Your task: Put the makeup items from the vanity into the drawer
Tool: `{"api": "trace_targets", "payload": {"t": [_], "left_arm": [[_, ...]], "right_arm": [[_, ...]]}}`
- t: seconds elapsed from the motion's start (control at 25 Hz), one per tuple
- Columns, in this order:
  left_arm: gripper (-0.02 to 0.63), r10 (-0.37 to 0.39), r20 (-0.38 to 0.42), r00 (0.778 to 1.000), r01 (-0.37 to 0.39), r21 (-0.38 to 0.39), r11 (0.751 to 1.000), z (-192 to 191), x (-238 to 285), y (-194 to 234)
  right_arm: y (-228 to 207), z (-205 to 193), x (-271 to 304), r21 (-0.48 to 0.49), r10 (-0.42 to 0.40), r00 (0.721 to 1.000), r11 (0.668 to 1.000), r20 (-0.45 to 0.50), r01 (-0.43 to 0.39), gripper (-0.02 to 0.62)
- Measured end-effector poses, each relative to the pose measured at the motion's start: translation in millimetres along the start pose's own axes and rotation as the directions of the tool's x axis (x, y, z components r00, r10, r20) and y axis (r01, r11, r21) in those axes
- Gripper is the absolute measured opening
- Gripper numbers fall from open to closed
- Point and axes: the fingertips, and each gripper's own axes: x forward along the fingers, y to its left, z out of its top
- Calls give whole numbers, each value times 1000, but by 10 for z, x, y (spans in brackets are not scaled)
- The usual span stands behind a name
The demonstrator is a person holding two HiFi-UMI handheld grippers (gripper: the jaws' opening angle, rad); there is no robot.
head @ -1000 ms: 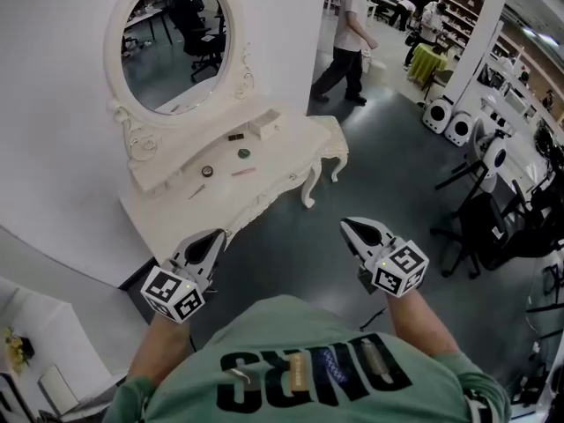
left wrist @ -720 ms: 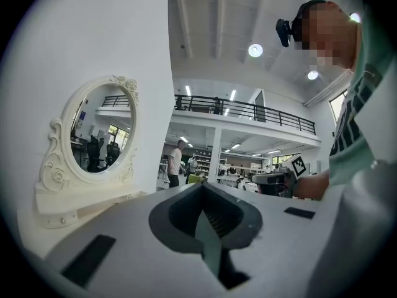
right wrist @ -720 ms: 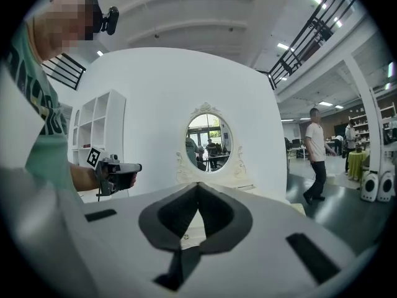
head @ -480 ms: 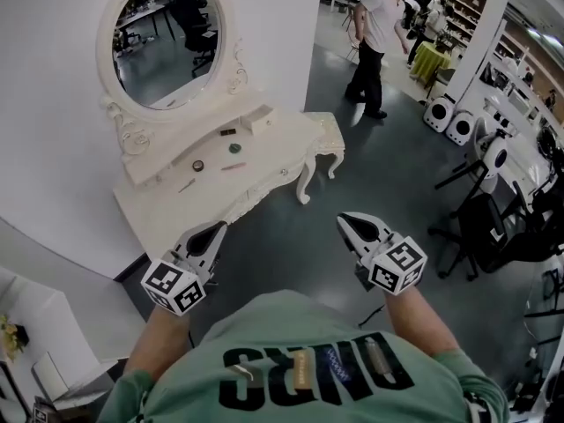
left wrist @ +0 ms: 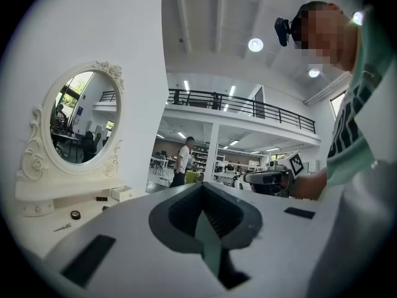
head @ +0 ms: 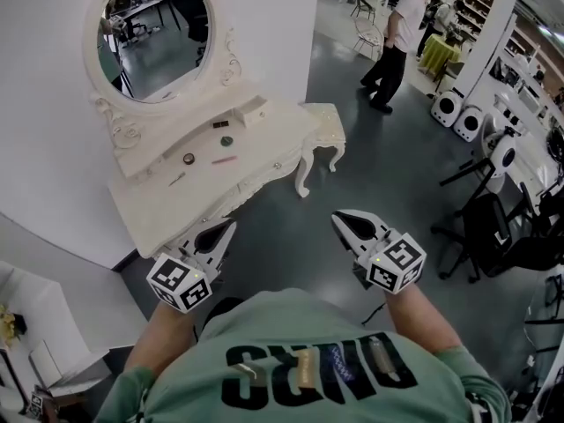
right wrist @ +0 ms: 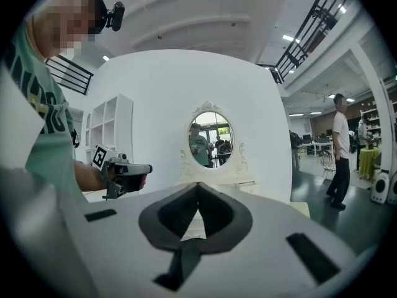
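A sage-green short-sleeved T-shirt with large dark block letters fills the bottom of the head view. At lower left, the left gripper is pale grey with dark inner pads and bears a white cube of black square markers. The right gripper, right of centre, matches, with a marker cube of its own. A small black camera sits on the head, upper right in the left gripper view.

Cream-white vanity at eleven o'clock, scroll-carved; on it a dark green compact and a pink stick. Floor dark grey. Shirt green, dark lettering. Left gripper and right gripper pale grey; marker cubes black-and-white squares.
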Motion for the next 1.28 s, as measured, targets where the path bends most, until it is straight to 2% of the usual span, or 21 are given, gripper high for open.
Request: {"api": "trace_targets", "payload": {"t": [0.2, 0.44, 0.6, 0.72, 0.84, 1.04, 1.16, 1.28], "left_arm": [[4, 10, -13, 1000, -10, -5, 1000, -47, 235, 436], [5, -31, -5, 1000, 31, -18, 999, -69, 874, 1581], [5, -76, -47, 996, 75, -37, 997, -40, 1417, 2406], [5, -114, -73, 991, 110, -60, 992, 65, 1743, 2833], [4, -119, -77, 990, 114, -73, 991, 121, 2021, 3187], [5, -81, -85, 993, 72, -101, 992, -4, 2402, 3392], [5, -1, -99, 995, -8, -84, 996, -77, 2550, 3357], [5, 76, -99, 992, -87, -112, 990, -121, 2679, 3326]], "right_arm": [[-302, -45, 399, 27, 12, 1000, 1000, -12, -12, 8], [-876, 59, 1429, 23, -3, 1000, 1000, 2, 3, 8], [-1352, 274, 2159, 61, -43, 999, 997, 22, 42, 8], [-1644, 481, 2527, 69, -67, 997, 996, 32, 64, 8], [-1945, 581, 2828, 92, -83, 996, 993, 37, 80, 8], [-2362, 474, 3042, 107, -38, 999, 994, 7, 37, 8], [-2600, 414, 3026, 101, 31, 999, 994, -12, -29, 8], [-2795, 346, 2999, 82, 93, 995, 993, -47, -89, 8]]}}
